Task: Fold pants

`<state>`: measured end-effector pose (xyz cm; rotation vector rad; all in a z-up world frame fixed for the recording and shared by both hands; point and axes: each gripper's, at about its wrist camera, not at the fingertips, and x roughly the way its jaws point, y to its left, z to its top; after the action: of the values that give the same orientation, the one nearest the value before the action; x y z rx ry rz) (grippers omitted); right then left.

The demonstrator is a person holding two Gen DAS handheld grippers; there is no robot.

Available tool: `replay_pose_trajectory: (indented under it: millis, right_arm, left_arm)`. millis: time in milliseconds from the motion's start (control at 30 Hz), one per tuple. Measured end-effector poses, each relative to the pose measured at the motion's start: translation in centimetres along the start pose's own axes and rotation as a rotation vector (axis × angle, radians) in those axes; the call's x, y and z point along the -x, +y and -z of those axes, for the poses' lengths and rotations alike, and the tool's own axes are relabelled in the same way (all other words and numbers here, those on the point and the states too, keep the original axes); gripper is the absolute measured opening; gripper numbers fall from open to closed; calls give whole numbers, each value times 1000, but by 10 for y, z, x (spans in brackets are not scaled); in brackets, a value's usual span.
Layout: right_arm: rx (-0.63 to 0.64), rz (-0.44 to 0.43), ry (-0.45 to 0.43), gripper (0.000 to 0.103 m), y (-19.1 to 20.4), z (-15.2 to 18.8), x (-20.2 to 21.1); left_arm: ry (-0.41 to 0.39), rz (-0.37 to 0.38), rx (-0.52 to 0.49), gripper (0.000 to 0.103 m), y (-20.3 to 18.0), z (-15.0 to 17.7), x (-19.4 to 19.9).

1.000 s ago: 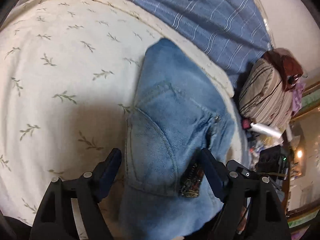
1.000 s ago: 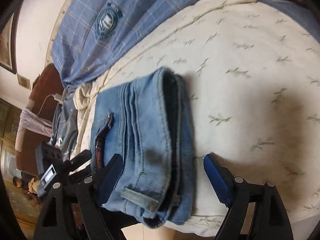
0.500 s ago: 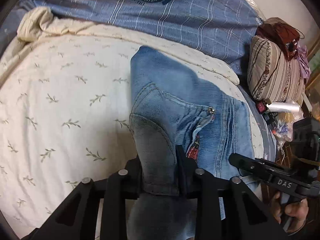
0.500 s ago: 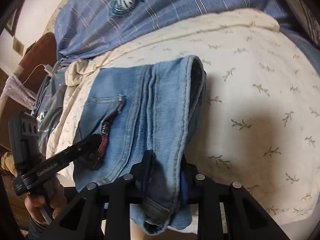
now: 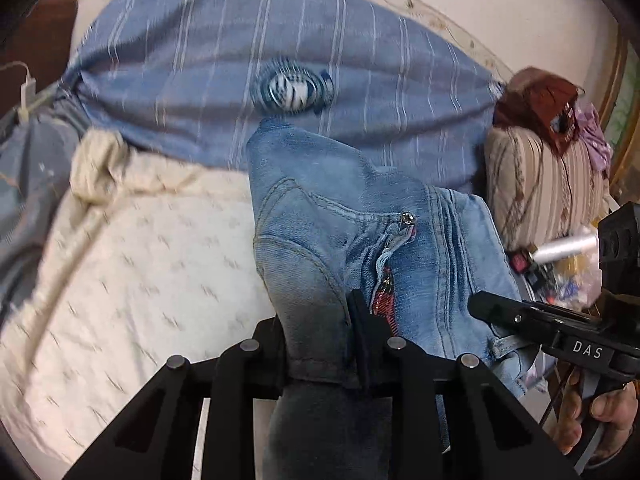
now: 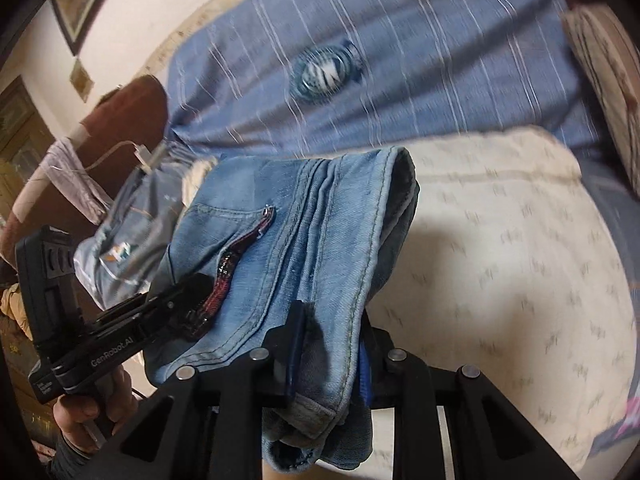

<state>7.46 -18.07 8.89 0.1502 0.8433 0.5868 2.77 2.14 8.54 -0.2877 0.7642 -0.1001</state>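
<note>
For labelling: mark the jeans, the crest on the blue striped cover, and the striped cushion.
jeans (image 5: 436,280), left wrist view, denim right of the zipper.
crest (image 6: 325,72), right wrist view, its centre.
striped cushion (image 5: 548,196), left wrist view, its front face.

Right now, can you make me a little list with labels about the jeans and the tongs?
item: folded jeans
left tongs: shut on the jeans' near edge
right tongs: shut on the jeans' near edge
jeans' zip: open, red lining shows
under them: cream leaf-print bedspread
behind: blue striped pillow
picture: blurry
</note>
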Motion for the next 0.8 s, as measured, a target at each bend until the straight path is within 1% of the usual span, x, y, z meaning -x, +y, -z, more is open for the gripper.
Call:
replay_pose_trajectory:
  millis: [100, 167, 267, 400, 500, 533, 567, 600, 633, 667, 700, 733, 800]
  right_arm:
    - [15, -13, -23, 24, 8, -25, -8]
    - [28, -13, -27, 24, 13, -34, -17]
    - [30, -14, -17, 24, 11, -43, -40]
    - [4, -4, 20, 24, -2, -39, -77]
    - [-44, 9, 65, 25, -23, -28, -111]
    - [-60, 21, 104, 25, -30, -22, -127]
    - [-59, 42, 134, 27, -33, -17, -137]
    - [-53, 74, 166, 32, -36, -10, -149]
    - [-48, 86, 167, 35, -38, -5, -152]
    - [-46, 88, 143, 37, -38, -4, -147]
    - [-46, 86, 131, 50, -37, -5, -141]
    - [-43, 92, 116, 55, -34, -7, -133]
    - [-8, 110, 46, 57, -22, -12, -109]
  left_arm:
    - [-20, -20, 15, 28, 9, -21, -4]
    - [-25, -29, 19, 28, 15, -26, -11]
    - [-5, -42, 33, 28, 25, -30, -31]
    - [57, -52, 66, 29, 42, -21, -69]
    - [143, -65, 84, 31, 52, 1, -105]
    - [185, -78, 89, 34, 55, 9, -118]
    - [201, -100, 103, 50, 59, 16, -125]
    - [163, -118, 123, 59, 63, 19, -122]
    - [128, -142, 128, 71, 65, 19, -115]
    - [124, -158, 126, 73, 65, 18, -110]
    - [117, -155, 128, 73, 65, 15, -99]
    - [96, -146, 130, 74, 64, 13, -90]
    - [16, -156, 109, 78, 57, 13, -66]
